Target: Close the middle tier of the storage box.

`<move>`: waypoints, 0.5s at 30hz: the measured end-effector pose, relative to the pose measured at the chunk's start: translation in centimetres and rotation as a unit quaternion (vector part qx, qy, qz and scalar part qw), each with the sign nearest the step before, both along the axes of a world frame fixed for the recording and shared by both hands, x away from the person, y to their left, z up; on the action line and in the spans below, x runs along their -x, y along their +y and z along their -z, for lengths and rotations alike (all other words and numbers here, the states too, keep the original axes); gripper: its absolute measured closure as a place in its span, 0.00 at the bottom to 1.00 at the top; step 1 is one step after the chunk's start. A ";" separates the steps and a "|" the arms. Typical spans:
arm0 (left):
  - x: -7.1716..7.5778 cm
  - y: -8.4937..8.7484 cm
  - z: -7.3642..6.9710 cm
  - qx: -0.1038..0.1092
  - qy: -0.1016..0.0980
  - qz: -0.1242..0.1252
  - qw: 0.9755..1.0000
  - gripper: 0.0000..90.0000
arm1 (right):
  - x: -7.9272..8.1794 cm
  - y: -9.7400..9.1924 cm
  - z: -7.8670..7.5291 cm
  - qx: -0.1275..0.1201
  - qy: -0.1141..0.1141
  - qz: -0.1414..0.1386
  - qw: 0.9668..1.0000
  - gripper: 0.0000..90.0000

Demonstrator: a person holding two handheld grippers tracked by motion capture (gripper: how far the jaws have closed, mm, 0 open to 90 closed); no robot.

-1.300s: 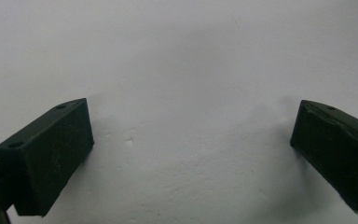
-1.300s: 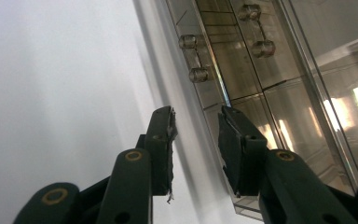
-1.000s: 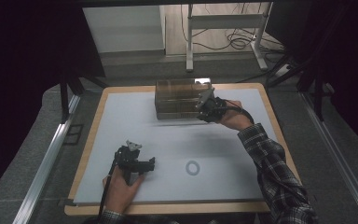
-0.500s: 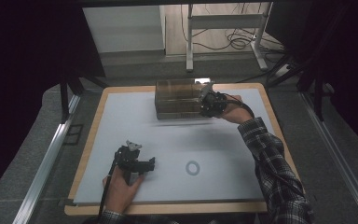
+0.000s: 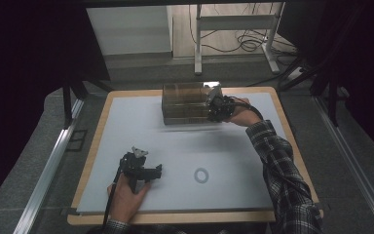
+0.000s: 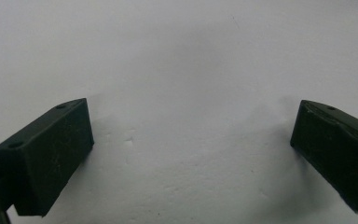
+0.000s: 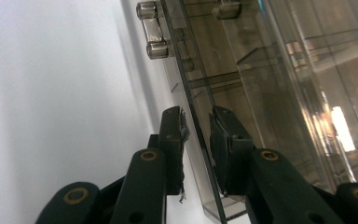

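Observation:
A smoky transparent box (image 5: 187,102) stands at the back middle of the white table (image 5: 126,126). My right gripper (image 5: 213,108) is at its right end. In the right gripper view the jaws (image 7: 198,116) straddle the edge of a thin clear panel (image 7: 191,79) of the box (image 7: 270,93). They have just been closing, and a narrow gap still shows on each side of the panel. A metal fitting (image 7: 151,30) sits farther along that panel. My left gripper (image 5: 148,171) rests near the table's front left, open wide (image 6: 191,154) over bare white surface.
A small pale ring (image 5: 201,175) lies on the table right of the left gripper. The table has a wooden rim (image 5: 97,126). Metal rails (image 5: 48,170) run along both sides, and a desk frame with cables (image 5: 238,34) stands beyond the far edge.
The right hand has shifted slightly at the box's right end. The left hand and its gripper have kept still.

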State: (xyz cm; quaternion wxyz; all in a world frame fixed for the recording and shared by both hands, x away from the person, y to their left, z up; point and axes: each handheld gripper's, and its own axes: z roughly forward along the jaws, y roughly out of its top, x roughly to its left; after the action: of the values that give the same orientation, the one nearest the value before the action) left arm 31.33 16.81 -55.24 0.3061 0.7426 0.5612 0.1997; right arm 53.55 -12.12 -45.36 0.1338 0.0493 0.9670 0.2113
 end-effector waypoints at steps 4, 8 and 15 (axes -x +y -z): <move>0.0 0.0 0.0 0.000 0.000 0.000 1.000 0.00 | -0.2 0.2 0.2 0.004 -0.001 -0.009 1.000 0.88; 0.0 0.0 0.0 0.000 0.000 0.000 1.000 0.00 | -0.4 0.2 0.1 0.005 0.005 -0.015 1.000 0.89; 0.0 0.0 0.0 0.000 0.000 0.000 1.000 0.00 | -0.7 0.0 0.0 0.008 0.011 -0.038 0.999 0.91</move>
State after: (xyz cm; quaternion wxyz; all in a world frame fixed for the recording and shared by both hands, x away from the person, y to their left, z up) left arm 31.33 16.81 -55.24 0.3061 0.7426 0.5613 0.1998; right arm 54.29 -12.10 -45.36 0.1151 0.0141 0.9713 0.2077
